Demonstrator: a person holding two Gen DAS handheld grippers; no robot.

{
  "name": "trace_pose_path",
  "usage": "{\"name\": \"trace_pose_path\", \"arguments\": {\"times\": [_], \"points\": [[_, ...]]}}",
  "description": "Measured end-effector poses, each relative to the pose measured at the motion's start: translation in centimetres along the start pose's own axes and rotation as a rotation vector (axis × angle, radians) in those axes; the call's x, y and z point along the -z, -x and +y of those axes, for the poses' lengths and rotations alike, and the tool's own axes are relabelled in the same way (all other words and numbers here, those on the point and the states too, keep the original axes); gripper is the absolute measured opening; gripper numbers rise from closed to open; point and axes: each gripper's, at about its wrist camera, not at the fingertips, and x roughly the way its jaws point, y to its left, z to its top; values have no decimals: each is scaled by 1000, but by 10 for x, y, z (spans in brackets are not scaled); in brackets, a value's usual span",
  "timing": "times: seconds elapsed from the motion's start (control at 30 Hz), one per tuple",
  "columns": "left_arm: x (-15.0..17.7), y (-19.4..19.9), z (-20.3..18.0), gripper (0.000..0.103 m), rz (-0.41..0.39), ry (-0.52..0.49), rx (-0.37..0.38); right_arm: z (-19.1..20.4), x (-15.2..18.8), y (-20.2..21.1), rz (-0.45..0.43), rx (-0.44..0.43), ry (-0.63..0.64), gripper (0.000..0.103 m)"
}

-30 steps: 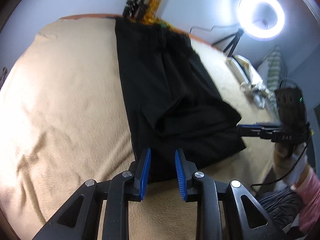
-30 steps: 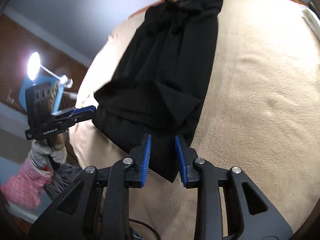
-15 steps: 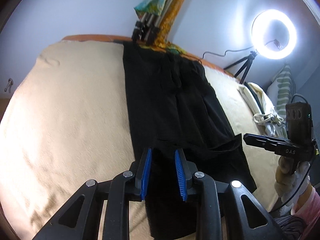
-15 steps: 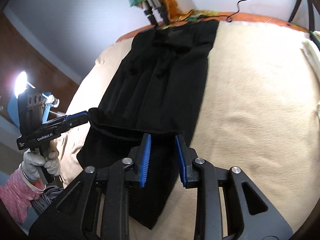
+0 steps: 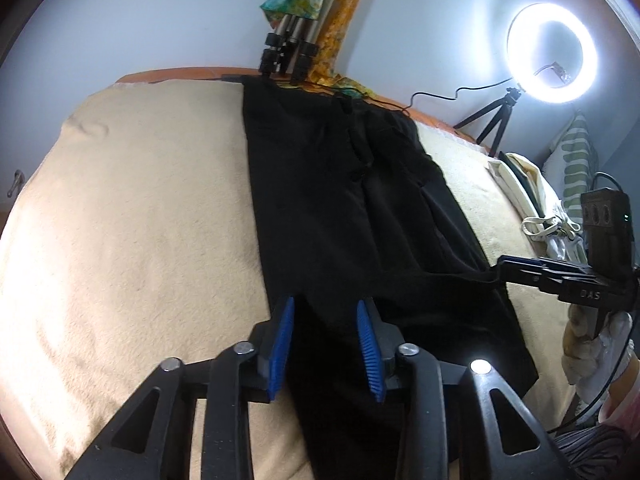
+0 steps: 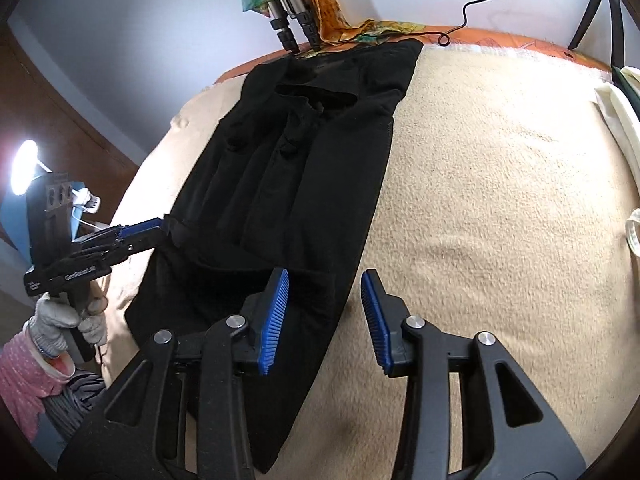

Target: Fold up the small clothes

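Left gripper (image 5: 325, 302) jaws clamped on garment (image 6: 312, 152) fold at 9 o'clock; right gripper (image 6: 325, 274) jaws just opening, hem loose between. Any one-sided tug risks skewing fold.

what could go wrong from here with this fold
The right gripper has just been opening its jaws, with the folded edge of the black fabric garment between them, while the left gripper grips the other corner; any pull now could skew the fold. Ridges along the garment's middle may get creased in.
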Motion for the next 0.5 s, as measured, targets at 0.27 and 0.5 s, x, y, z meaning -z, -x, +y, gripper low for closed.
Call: {"name": "trace_pose_path", "arguments": {"times": [0.27,0.5], "points": [[2,6,-4,2,-32,-15,-19,-1,-2,-7,17,-33,4,7],[2,2,7,30,-22,19,-79,4,-10,-8,-22,54,39,5]]}}
